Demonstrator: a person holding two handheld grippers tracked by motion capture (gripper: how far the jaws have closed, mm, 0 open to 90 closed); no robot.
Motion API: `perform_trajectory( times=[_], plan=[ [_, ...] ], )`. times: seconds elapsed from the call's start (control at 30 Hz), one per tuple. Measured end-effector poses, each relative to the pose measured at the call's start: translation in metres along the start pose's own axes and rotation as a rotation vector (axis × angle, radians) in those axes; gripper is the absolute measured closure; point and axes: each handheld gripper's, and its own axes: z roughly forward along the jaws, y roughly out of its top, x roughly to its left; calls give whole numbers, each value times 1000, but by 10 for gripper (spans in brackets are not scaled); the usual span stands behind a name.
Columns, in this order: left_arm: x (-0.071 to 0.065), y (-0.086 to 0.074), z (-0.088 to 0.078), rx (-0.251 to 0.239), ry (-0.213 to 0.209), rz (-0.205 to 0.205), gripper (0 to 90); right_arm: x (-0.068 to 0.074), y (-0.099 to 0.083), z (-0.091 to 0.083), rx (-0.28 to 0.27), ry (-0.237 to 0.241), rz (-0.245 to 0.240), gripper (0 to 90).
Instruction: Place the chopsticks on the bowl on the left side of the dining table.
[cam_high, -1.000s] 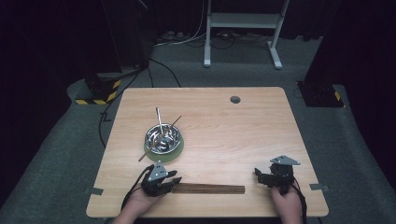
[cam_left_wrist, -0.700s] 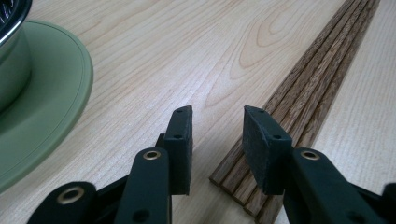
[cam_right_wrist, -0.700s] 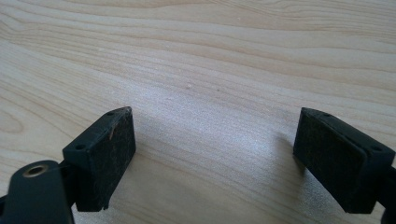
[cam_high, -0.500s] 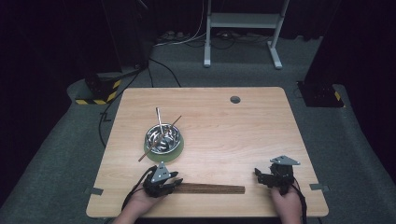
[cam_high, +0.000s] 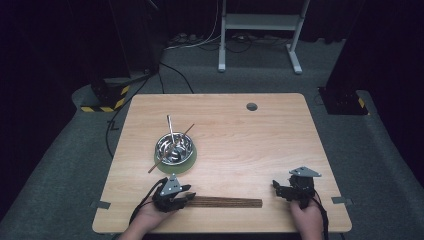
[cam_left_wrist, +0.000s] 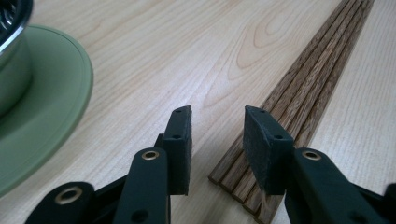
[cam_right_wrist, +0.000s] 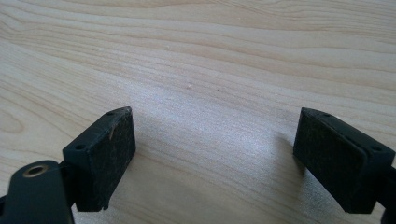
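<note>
So the row of wooden chopsticks (cam_left_wrist: 299, 98) runs lengthwise away from the left gripper (cam_left_wrist: 217, 140), whose empty jaws stand parted at its near end; right gripper (cam_right_wrist: 215, 154) gapes wide, farther off.

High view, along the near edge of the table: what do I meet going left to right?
Left gripper → row of dark wooden chopsticks lying flat on the table → bare wood → right gripper.
</note>
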Motion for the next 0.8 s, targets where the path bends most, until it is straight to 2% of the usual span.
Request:
perform_trajectory(
  times=[0.07,0.2,0.33,0.37,0.47,0.57,0.67,0.8],
  plan=[
    [0,0,1,3,6,8,626,0,0,0,0,0,0,126],
    [1,0,0,1,28,-6,628,0,0,0,0,0,0,126],
    [3,-1,1,6,61,2,626,0,0,0,0,0,0,126],
    [5,-2,1,15,83,-4,626,0,0,0,0,0,0,126],
    [7,-3,0,8,80,-14,625,0,0,-1,7,5,-1,126],
    [8,-2,-3,-15,39,-24,617,0,0,-1,10,8,0,126],
    [4,-2,-2,-3,3,7,607,0,0,-1,9,8,-3,127],
    [4,-2,-1,5,2,8,607,0,0,-1,10,9,-2,127]
  ],
)
